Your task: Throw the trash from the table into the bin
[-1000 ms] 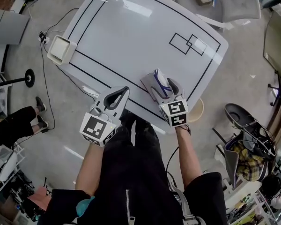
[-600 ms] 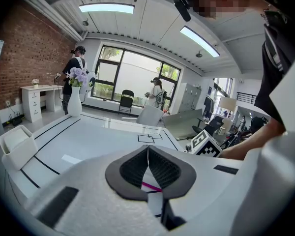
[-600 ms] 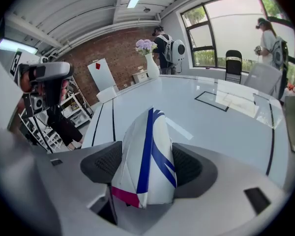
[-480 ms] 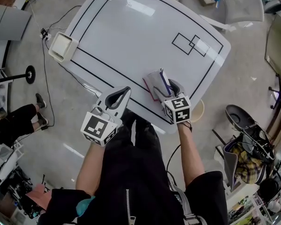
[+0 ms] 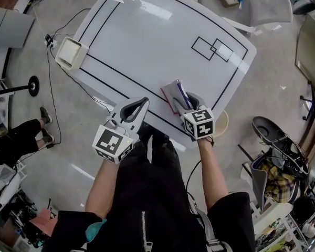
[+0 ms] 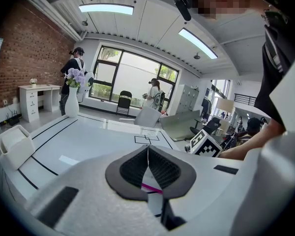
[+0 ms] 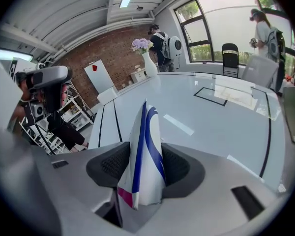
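A white packet (image 5: 171,92) with blue stripes and a pink corner stands on edge at the near edge of the white table (image 5: 147,41). My right gripper (image 5: 186,98) has just been closing its jaws, and both pads now press on the packet (image 7: 143,151). To the left, my left gripper (image 5: 140,103) hovers over the same table edge, shut and empty, its pads meeting at the tips (image 6: 147,149). A white square bin (image 5: 69,54) sits at the table's left side; it also shows in the left gripper view (image 6: 12,144) and in the right gripper view (image 7: 108,95).
A white vase with flowers (image 6: 71,100) stands at the table's far end. A grey chair (image 5: 268,1) is behind the table. Cables (image 5: 51,83) run over the floor by the bin. A seated person's legs (image 5: 18,135) are at left, and a cluttered rack (image 5: 278,172) at right.
The right gripper's jaws have closed onto the packet, which now looks narrower and more upright than before. The left gripper has stayed in place.
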